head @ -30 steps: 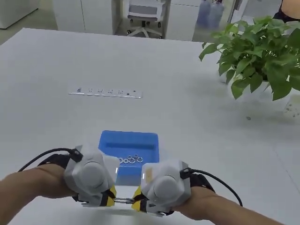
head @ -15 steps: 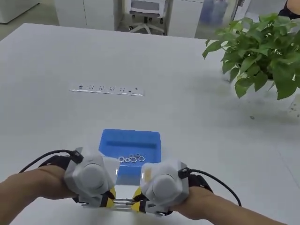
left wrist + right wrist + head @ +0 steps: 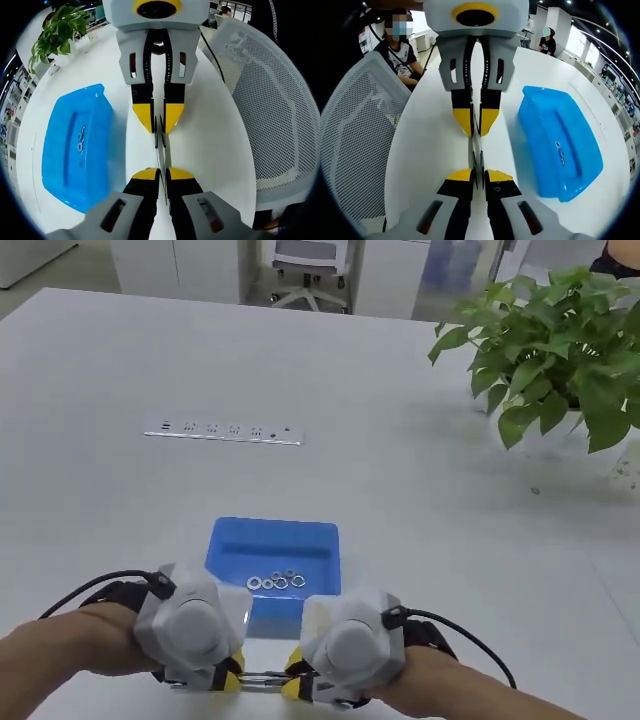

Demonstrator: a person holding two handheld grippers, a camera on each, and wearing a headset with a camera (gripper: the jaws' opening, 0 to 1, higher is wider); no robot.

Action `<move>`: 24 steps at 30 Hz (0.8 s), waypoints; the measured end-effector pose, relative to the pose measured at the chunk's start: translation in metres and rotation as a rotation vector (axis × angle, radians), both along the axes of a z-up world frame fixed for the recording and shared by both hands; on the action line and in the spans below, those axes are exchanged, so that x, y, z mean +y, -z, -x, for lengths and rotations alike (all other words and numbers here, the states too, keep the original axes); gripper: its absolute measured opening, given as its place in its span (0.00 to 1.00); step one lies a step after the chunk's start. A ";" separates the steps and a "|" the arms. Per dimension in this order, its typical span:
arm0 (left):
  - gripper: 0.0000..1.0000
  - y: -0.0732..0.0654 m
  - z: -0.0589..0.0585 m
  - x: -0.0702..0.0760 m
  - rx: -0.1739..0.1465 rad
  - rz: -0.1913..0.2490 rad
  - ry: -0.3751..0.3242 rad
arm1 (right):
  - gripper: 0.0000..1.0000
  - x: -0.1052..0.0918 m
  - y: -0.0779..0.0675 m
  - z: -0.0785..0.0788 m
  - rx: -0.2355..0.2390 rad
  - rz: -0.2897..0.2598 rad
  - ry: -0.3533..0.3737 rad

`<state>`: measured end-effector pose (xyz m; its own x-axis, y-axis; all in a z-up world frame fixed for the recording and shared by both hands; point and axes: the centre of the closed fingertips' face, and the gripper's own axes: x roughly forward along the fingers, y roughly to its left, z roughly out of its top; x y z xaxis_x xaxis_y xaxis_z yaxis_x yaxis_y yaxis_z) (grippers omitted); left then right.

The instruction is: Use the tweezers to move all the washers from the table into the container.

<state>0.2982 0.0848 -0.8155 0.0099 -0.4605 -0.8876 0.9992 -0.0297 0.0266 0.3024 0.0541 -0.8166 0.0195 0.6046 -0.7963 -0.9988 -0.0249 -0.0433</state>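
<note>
- Left gripper [image 3: 161, 174] jaws narrow, pinched on one end of the tweezers [image 3: 160, 147]; right gripper [image 3: 478, 175] clamps the other end the same way.
- Head view: both sit tip to tip at bottom centre, tweezers bridging them.
- Washers [image 3: 272, 583] lie in a row inside the blue container [image 3: 275, 538], just above the grippers in frame.
- Vs 1.0 s ago: same grip, washers unchanged; whole frame shifted, so the camera moved.
- Power strip [image 3: 222, 432] upper left, plant [image 3: 550, 350] upper right.

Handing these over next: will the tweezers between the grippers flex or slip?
The tweezers look thin, bare metal: probably light, springy, slippery. The left gripper and right gripper pinch opposite ends, so they might pivot if one releases.
</note>
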 end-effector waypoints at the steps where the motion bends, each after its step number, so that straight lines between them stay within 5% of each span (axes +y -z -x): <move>1: 0.09 0.001 0.000 0.000 0.000 -0.002 0.003 | 0.10 0.000 0.000 0.000 0.001 0.000 0.001; 24: 0.13 -0.001 0.000 0.002 -0.004 0.002 -0.015 | 0.12 -0.004 0.000 0.000 -0.010 0.009 0.005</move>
<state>0.2982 0.0873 -0.8147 0.0208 -0.4621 -0.8866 0.9994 -0.0144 0.0309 0.3023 0.0497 -0.8166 0.0306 0.5977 -0.8012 -0.9984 -0.0201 -0.0531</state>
